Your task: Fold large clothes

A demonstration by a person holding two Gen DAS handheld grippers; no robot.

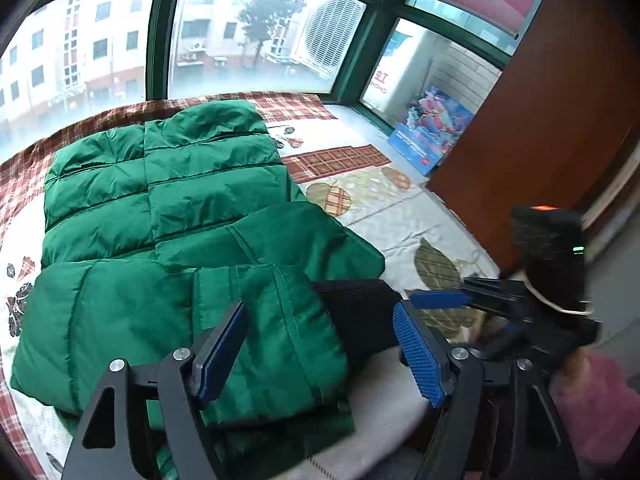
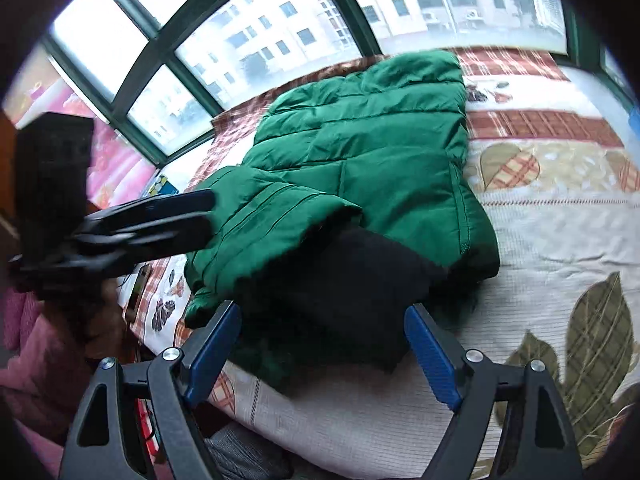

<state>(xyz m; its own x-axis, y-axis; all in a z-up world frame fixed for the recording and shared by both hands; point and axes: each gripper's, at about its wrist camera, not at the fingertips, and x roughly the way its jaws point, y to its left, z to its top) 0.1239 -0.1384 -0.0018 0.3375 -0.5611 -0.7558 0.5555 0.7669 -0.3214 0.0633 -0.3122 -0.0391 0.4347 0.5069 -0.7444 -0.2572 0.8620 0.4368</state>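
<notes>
1. The green quilted puffer jacket point(image 1: 168, 216) lies on the bed w/ the leaf-and-plaid patterned bedspread point(image 1: 400, 216), collar end toward the window, hem end at the bed's near edge. A sleeve or side panel is folded over the jacket's near part, and a black lining or inner layer point(image 2: 352, 280) shows at the near hem.
2. Handling, as a guess: light, puffy, soft, shell prob. slick, so it'll spring back and slide. It won't hold a crease unless you press it flat. Best holds look like the stitched seams, hem edge or cuff, not the middle of a puffed panel.
3. Your left tool point(image 1: 320, 344) has its jaws wide apart, nothing clamped. It hovers over the folded green flap at the jacket's near end; whether the left pad brushes the fabric I can't tell.
4. Your right tool point(image 2: 322, 350) is also spread wide & empty, sitting just in front of the black layer at the jacket's near edge, no grip on it.
5. Each tool shows blurred at the edge of the other's view, either side of the jacket's near end.
</notes>
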